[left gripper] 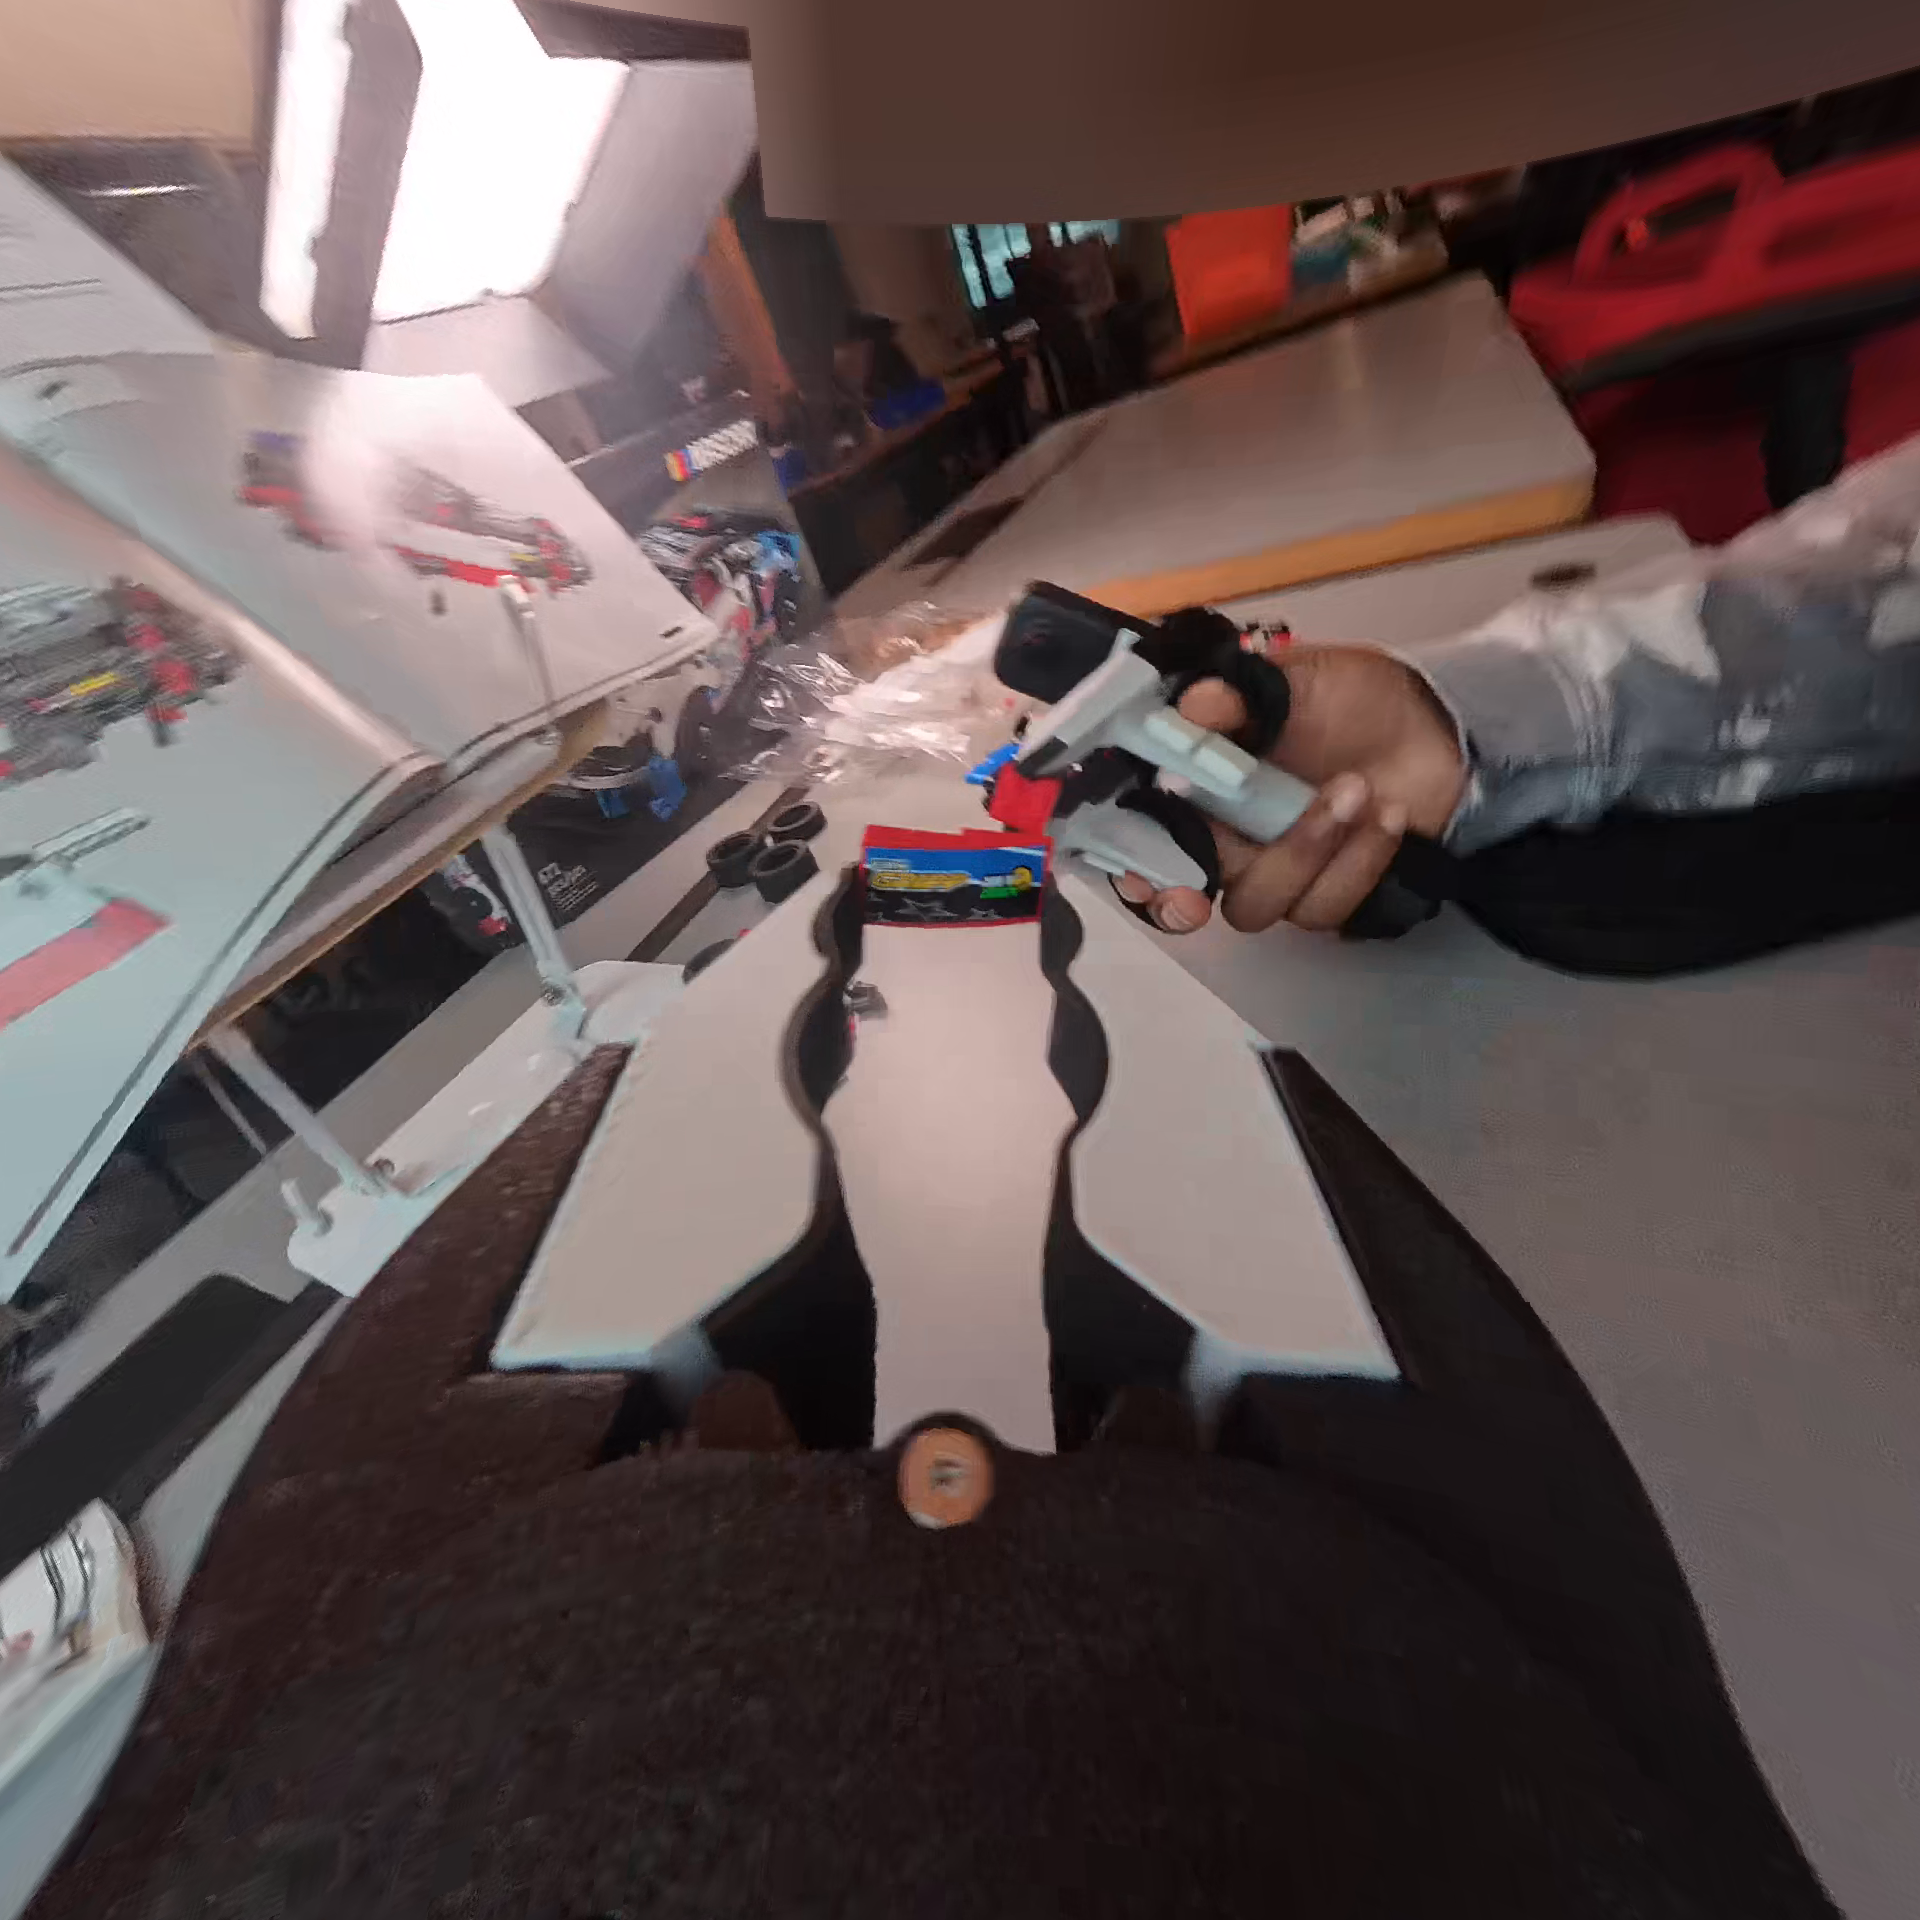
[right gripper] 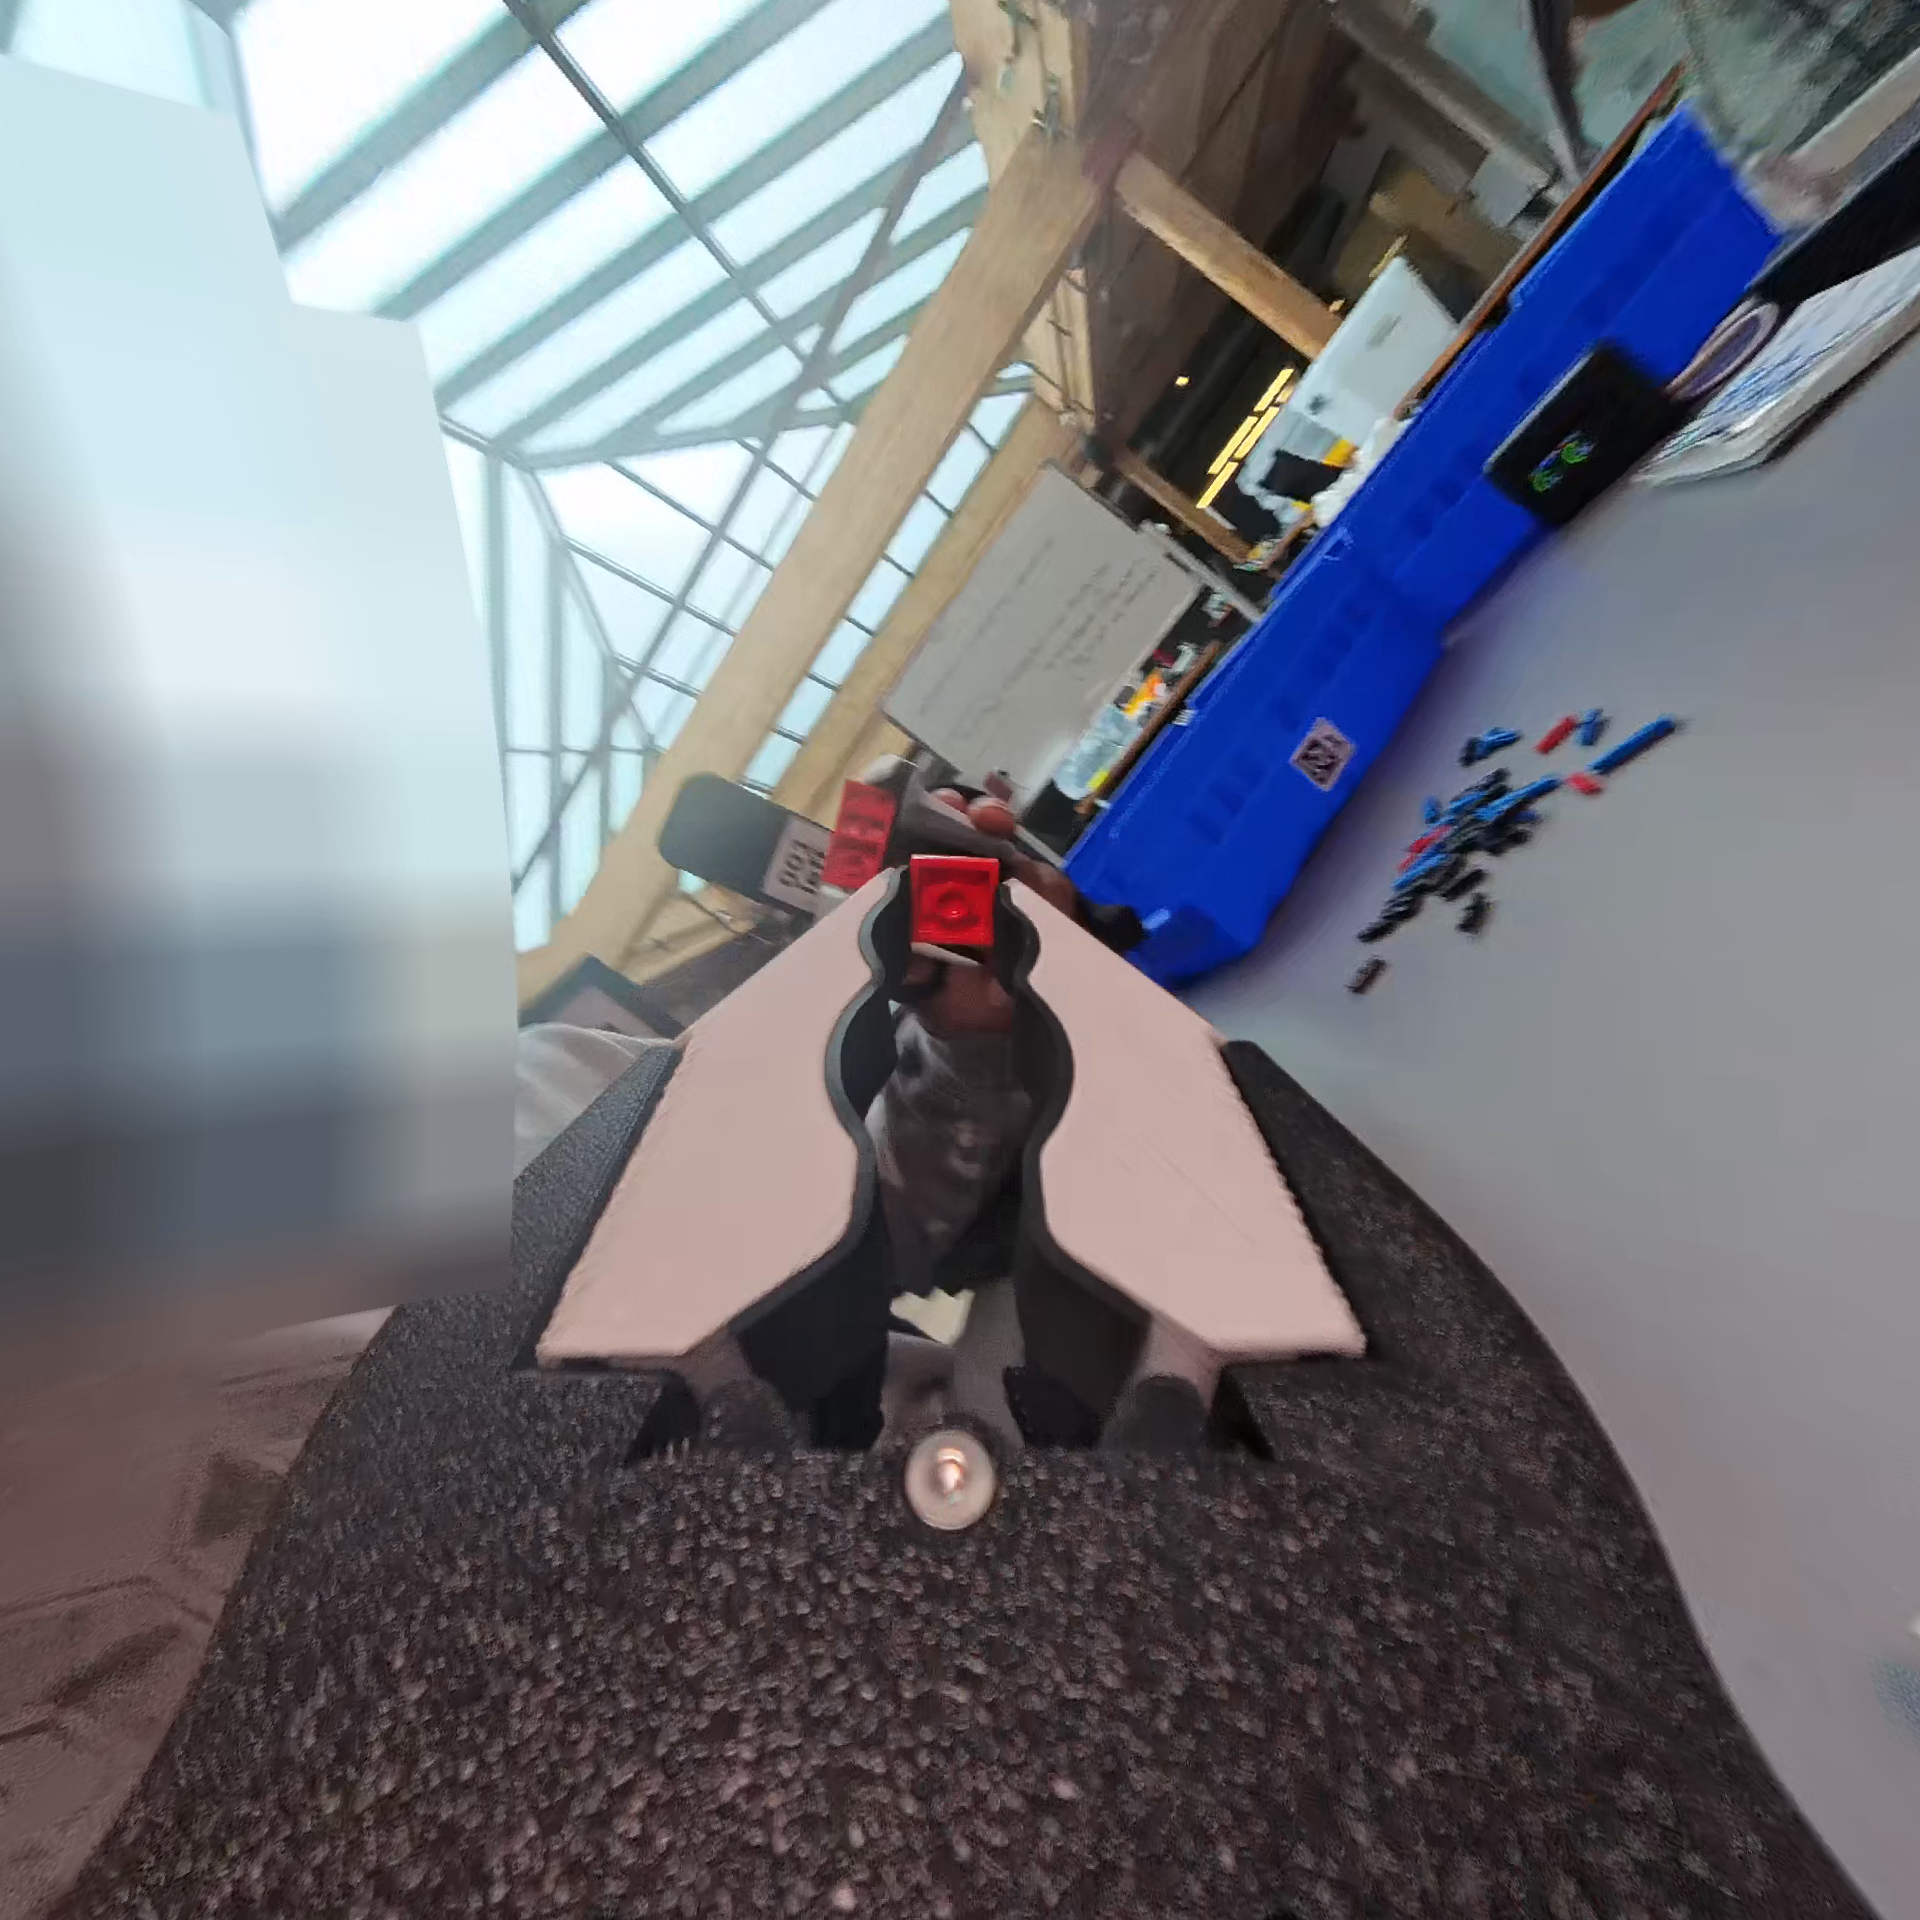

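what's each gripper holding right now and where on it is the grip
The left gripper clamps a red printed panel by its two side edges. The right gripper pinches a small red brick by its opposite sides.
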### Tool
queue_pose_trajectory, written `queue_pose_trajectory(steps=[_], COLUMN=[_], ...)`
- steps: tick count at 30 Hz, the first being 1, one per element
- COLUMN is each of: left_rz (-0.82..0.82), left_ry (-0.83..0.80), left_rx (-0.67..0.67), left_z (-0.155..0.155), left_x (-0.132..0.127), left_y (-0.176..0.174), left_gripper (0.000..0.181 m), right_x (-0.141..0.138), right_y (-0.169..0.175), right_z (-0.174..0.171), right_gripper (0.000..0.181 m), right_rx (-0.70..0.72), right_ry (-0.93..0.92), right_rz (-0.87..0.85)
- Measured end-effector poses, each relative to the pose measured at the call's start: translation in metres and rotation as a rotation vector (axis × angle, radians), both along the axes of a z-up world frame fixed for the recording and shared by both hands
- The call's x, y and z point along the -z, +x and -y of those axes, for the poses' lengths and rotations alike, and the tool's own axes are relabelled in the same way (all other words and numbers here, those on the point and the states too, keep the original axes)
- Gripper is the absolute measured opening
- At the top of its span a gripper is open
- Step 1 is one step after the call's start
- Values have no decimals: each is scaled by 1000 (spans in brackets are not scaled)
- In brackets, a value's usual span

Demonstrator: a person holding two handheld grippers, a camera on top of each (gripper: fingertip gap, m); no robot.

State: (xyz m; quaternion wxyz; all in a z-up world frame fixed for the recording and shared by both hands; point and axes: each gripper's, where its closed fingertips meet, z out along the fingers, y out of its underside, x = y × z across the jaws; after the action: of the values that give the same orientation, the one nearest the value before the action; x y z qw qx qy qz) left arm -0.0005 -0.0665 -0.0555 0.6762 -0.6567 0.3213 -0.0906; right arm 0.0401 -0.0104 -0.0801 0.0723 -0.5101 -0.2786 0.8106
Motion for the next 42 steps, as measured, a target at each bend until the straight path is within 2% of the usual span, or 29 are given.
queue_pose_trajectory(steps=[1, 3, 5, 8, 11, 14, 22, 28, 30, 32, 34, 36, 39, 42], left_rz=[6, -73, -7, 88, 173, 200, 193, 189, 193, 203, 209, 194, 111, 9], left_ry=[-19, -21, -67, -86, -72, -67, -65, -46, -28, -16, -9, -5, 13, 39], left_rx=[-3, 64, 97, 122, 187, 219, 215, 253, 277, 299, 313, 311, 273, 236], left_z=[1, 3, 0, 1, 6, 9, 8, 13, 16, 19, 21, 21, 18, 16], left_x=[-2, 14, 19, 16, 8, 7, 9, 9, 6, 4, 3, 5, 12, 19], left_y=[-3, 19, 23, 11, 14, 18, 14, 20, 23, 25, 26, 27, 30, 36], left_gripper=[31, 33, 34, 34, 34, 34, 34, 34, 34, 34, 34, 34, 35, 35], right_x=[5, 9, 20, 49, 91, 111, 89, 112, 124, 123, 107, 70, 13, -9], right_y=[-3, -18, -24, -24, -19, -18, -18, -13, -10, -10, -13, -15, -9, -7], right_z=[6, 30, 36, 28, 31, 35, 34, 32, 32, 32, 34, 40, 52, 68], right_gripper=[15, 15, 16, 16, 16, 16, 16, 16, 21, 25, 30, 33, 33, 34], right_rx=[9, -49, -78, -3, -9, -21, 8, -27, -56, -48, -27, -10, -61, -149], right_ry=[109, 182, 250, 550, 906, 1060, 961, 1078, 1120, 1115, 1036, 828, 487, 282], right_rz=[36, 56, 106, 252, 441, 520, 419, 511, 568, 570, 506, 363, 135, 36])
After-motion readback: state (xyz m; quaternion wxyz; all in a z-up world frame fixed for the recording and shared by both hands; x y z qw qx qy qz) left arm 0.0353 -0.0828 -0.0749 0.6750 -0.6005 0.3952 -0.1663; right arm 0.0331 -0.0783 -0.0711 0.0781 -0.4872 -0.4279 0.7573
